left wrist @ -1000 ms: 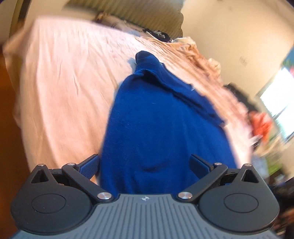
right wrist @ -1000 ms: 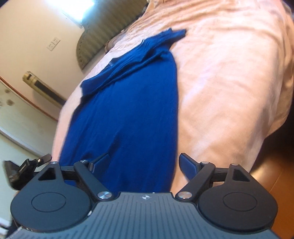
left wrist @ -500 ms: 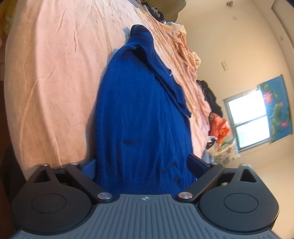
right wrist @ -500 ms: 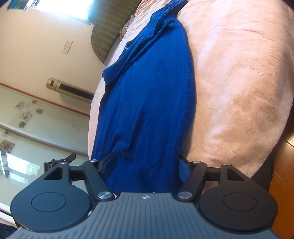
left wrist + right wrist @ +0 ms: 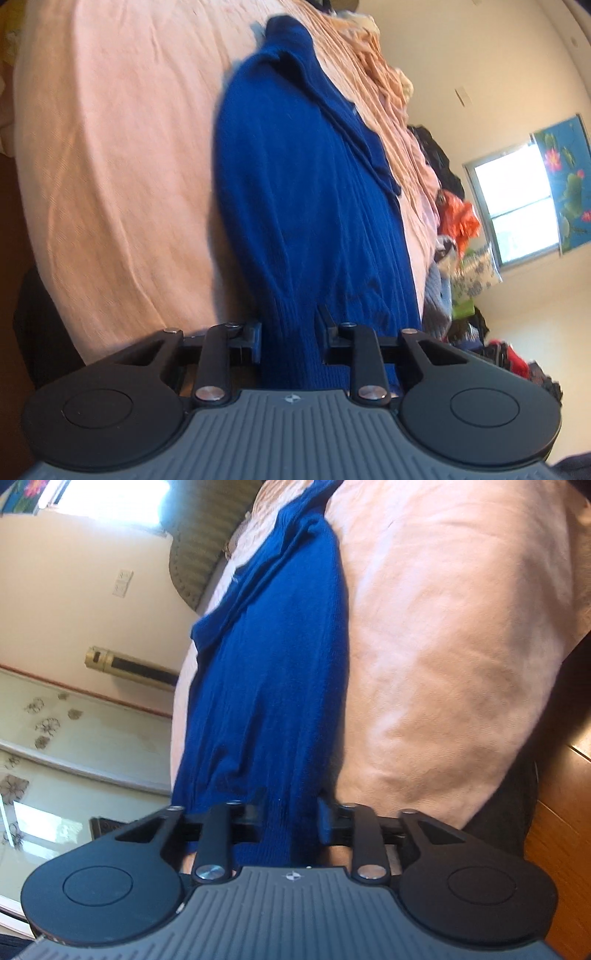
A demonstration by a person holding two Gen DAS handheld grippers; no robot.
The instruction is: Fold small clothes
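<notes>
Covering most of both views, the bed [image 5: 110, 177] with its pale pink sheet carries the blue knit garment [image 5: 306, 206], which you see stretched lengthwise from the near edge toward the far end, a narrower folded part lying along its far right side in the left wrist view. Your left gripper [image 5: 290, 341] has its jaws drawn in on the garment's near hem, the ribbed cloth bunched between the fingers [image 5: 255, 341]. Your right gripper [image 5: 290, 821] is likewise closed on the same hem, blue fabric filling the gap between its jaws. Beyond the bed's right side, a window [image 5: 517, 210] lights a clothes heap [image 5: 458, 221].
</notes>
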